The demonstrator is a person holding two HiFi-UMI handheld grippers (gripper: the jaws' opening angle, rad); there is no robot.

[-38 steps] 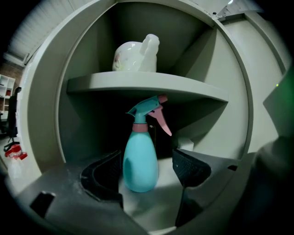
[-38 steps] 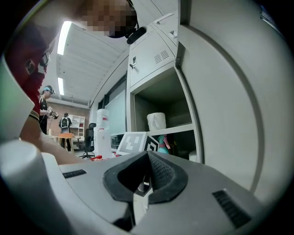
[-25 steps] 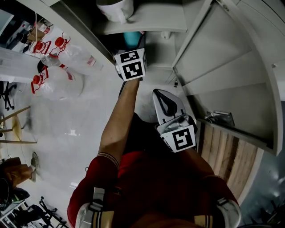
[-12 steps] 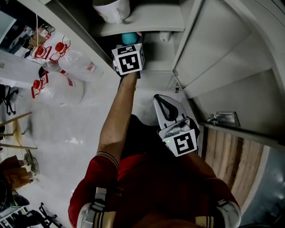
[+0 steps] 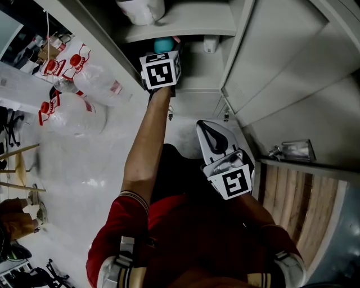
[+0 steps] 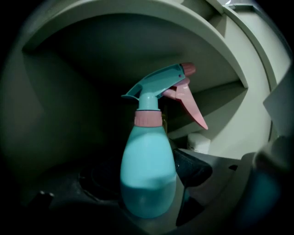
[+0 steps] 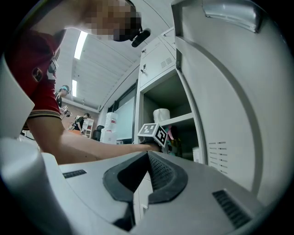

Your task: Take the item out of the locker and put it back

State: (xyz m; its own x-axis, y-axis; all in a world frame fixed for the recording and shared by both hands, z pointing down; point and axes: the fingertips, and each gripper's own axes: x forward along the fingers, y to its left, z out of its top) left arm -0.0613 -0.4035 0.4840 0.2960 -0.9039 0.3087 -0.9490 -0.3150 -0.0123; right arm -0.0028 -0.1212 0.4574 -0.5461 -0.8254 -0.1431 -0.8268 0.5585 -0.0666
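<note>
A teal spray bottle [image 6: 148, 174] with a pink collar and pink trigger stands upright between the jaws of my left gripper [image 6: 147, 193], inside the dark lower compartment of the locker [image 5: 185, 84]. The dark right pad [image 6: 195, 170] lies against the bottle's side, so the gripper is shut on it. From the head view only the bottle's teal top [image 5: 163, 45] shows beyond the left gripper's marker cube [image 5: 160, 70]. My right gripper [image 5: 211, 132] hangs outside the locker, near the person's body, with its jaws shut together and nothing in them [image 7: 147, 158].
The locker door [image 5: 281, 56] stands open on the right. A white container [image 5: 140, 10] sits on the shelf above. A small white object [image 6: 200, 143] stands behind the bottle. Large water bottles [image 5: 73, 107] lie on the floor at left, and wooden boards [image 5: 292, 202] at right.
My left gripper has pushed a little deeper into the locker with the bottle. The right gripper has sunk slightly toward the person's body.
</note>
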